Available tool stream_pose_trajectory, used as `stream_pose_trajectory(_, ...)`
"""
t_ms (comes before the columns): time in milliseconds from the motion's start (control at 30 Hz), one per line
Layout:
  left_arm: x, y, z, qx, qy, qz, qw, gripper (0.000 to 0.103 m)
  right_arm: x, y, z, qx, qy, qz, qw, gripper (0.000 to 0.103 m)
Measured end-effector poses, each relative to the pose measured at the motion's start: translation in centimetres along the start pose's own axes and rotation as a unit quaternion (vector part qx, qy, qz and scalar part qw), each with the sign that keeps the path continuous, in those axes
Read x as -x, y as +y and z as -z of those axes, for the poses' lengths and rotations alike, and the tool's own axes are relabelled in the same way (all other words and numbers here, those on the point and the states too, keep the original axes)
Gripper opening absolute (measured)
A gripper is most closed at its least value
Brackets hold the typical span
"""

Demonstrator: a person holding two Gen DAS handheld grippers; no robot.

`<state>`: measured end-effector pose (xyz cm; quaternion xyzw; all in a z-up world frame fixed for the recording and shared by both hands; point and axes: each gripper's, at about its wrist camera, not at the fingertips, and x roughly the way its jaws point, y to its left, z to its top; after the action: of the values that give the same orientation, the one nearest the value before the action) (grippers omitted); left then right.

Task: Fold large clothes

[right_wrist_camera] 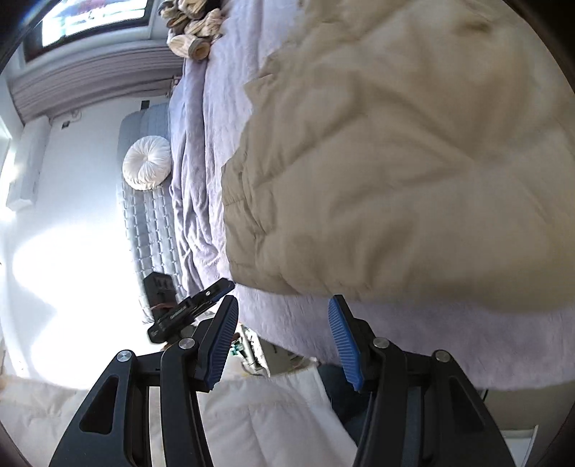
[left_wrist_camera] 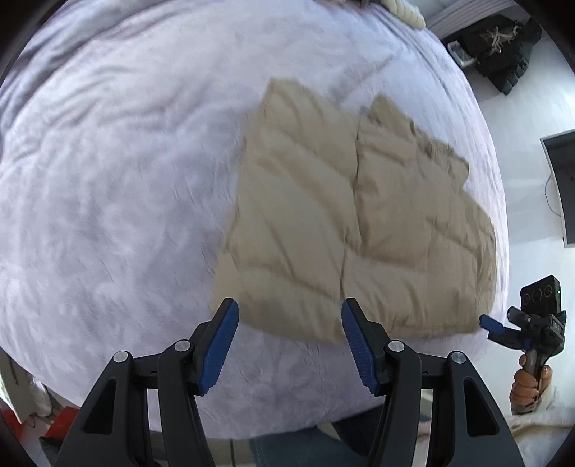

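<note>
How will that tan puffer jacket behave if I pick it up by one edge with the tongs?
The tan puffer jacket will probably sag and unfold: it lies as soft quilted panels with creases, nothing stiff. It is likely light for its bulk, since it looks puffy. Its smooth-looking shell may slip on the lilac bedcover and between the pads.

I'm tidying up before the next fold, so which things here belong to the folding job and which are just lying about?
Job:
- beige quilted jacket, folded on the bed
- lilac bedspread under it
- left claw and right claw, both open, empty

Lying about:
- round white cushion
- rolled towels
- black bag on the floor
</note>
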<state>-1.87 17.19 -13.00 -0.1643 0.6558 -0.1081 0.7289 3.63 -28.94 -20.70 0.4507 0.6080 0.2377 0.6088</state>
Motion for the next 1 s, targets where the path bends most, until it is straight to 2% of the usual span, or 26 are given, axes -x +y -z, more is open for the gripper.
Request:
stream_pose_trajectory(33,0.3,0.0,-0.4,0.002,-0.007,-0.001,1.0000,0.061,-0.5,1.6,0.9,0.006,0.002,0.002,1.000,0.057)
stream_pose_trajectory(133,0.0,-0.7,-2.0,0.005,-0.021,-0.004,0.9998,0.061,-2.8,4.3,-0.7,0.019,0.001,0.031,0.999,0.057)
stream_pose_trajectory(200,-0.8,-0.9,-2.9,0.002,-0.020,-0.013,0.9997,0.062,-2.7,4.1,-0.7,0.024,-0.001,0.051,0.998,0.057)
stream_pose_trajectory(233,-1.1,-1.2,-3.3,0.002,-0.019,-0.016,0.9997,0.079,-3.2,4.5,-0.9,0.027,-0.004,0.065,0.998,0.057)
stream_pose_trajectory(300,-1.7,-1.8,-3.9,-0.001,-0.036,-0.023,0.9991,0.100,-2.9,5.0,-0.7,0.035,-0.010,0.090,0.995,0.057)
stream_pose_trajectory(400,-2.6,-2.6,-5.0,-0.009,-0.050,-0.028,0.9983,0.102,-2.8,5.2,-0.9,0.047,-0.019,0.128,0.990,0.060)
stream_pose_trajectory(500,-3.8,-2.4,-5.8,-0.007,-0.038,-0.024,0.9990,0.102,-3.0,5.9,-1.1,0.057,-0.029,0.163,0.985,0.068)
stream_pose_trajectory(567,-4.4,-1.9,-6.6,-0.008,-0.037,-0.031,0.9988,0.102,-3.1,6.0,-1.0,0.057,-0.034,0.189,0.980,0.082)
stream_pose_trajectory(633,-4.7,-1.1,-7.8,0.002,-0.051,-0.047,0.9976,0.102,-3.2,6.3,-1.1,0.065,-0.042,0.217,0.973,0.082)
stream_pose_trajectory(700,-5.1,0.0,-8.8,0.022,-0.052,-0.030,0.9979,0.101,-3.4,7.2,-1.0,0.081,-0.050,0.238,0.967,0.082)
stream_pose_trajectory(833,-7.1,1.9,-10.5,0.037,-0.022,0.002,0.9990,0.101,-3.5,8.4,-1.2,0.105,-0.072,0.278,0.952,0.082)
stream_pose_trajectory(933,-8.8,3.1,-11.3,0.049,0.007,0.067,0.9965,0.101,-3.4,8.8,-2.0,0.114,-0.096,0.300,0.942,0.082)
stream_pose_trajectory(1000,-9.7,3.5,-11.7,0.049,0.019,0.092,0.9944,0.101,-3.3,8.7,-3.0,0.111,-0.110,0.302,0.941,0.078)
